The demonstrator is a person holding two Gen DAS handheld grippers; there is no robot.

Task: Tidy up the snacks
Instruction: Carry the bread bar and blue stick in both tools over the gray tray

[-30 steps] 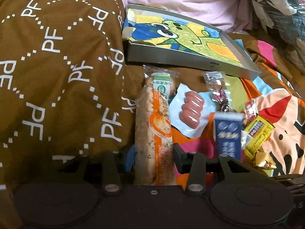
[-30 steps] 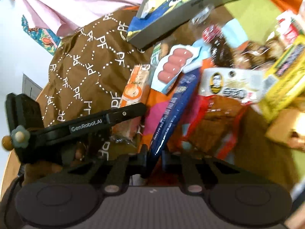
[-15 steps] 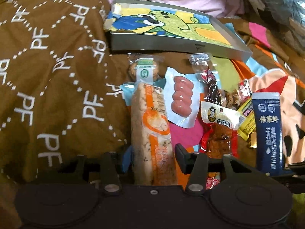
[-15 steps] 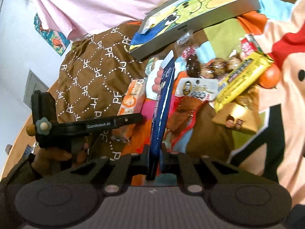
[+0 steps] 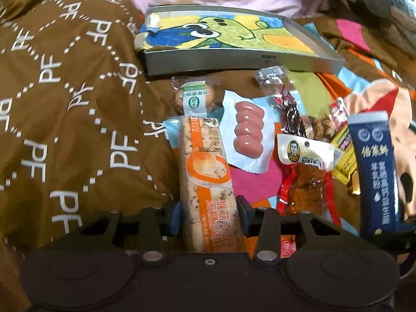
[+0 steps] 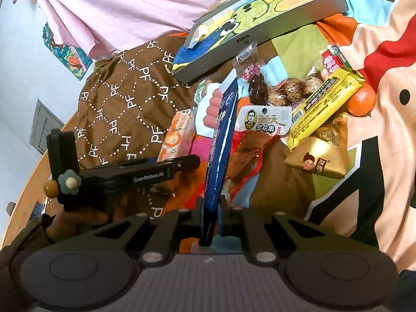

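My left gripper (image 5: 208,209) is shut on a long orange-and-white cracker pack (image 5: 205,171), held over the bedding and pointing toward a shallow grey box (image 5: 234,59) with a cartoon dinosaur picture inside. My right gripper (image 6: 210,205) is shut on a slim dark blue sachet (image 6: 221,140), held on edge; the sachet also shows at the right of the left wrist view (image 5: 374,171). The cracker pack (image 6: 176,135) and the box (image 6: 260,26) show in the right wrist view, with the left gripper's body (image 6: 124,174) at the left.
Loose snacks lie between grippers and box: pink sausages pack (image 5: 247,132), red tofu pack (image 5: 304,171), dark meat pack (image 5: 291,111), round biscuit pack (image 5: 193,96), yellow bar (image 6: 325,104), gold pack (image 6: 317,161), quail eggs (image 6: 291,88), orange (image 6: 361,98). Brown patterned quilt (image 5: 65,104) lies left.
Both grippers have drawn back and risen a little with their packs. The blue sachet has swung from beside the cracker pack out to the right. The box now appears more centred.
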